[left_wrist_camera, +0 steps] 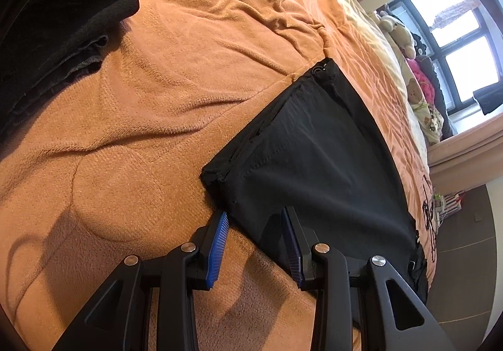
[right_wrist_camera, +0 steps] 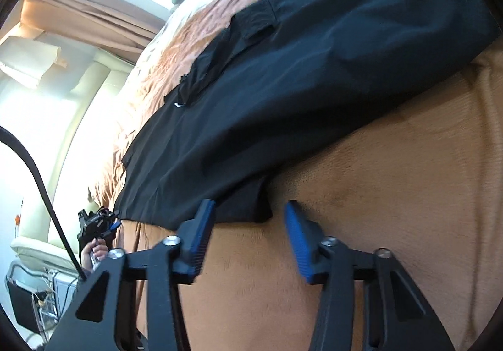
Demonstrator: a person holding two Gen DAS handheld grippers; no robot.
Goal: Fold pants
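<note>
Black pants (left_wrist_camera: 314, 146) lie flat on an orange blanket (left_wrist_camera: 157, 99) covering a bed. In the left wrist view my left gripper (left_wrist_camera: 254, 212) stands open at the near corner of the pants. Its blue pads (left_wrist_camera: 218, 241) are apart and the fabric edge runs between the fingertips. In the right wrist view the pants (right_wrist_camera: 314, 68) show a pocket flap and a small metal ring. My right gripper (right_wrist_camera: 250, 205) is open, and a folded corner of the pants lies just ahead between its blue pads (right_wrist_camera: 300, 241). The left gripper (right_wrist_camera: 97, 222) and the hand holding it show at the bed's edge.
A pile of dark clothes (left_wrist_camera: 63, 36) sits at the upper left of the bed. Stuffed toys (left_wrist_camera: 405, 36) line the far side under a window (left_wrist_camera: 456, 36). Dark floor (left_wrist_camera: 465, 241) lies beyond the bed edge. A black cable (right_wrist_camera: 37, 178) hangs at the left.
</note>
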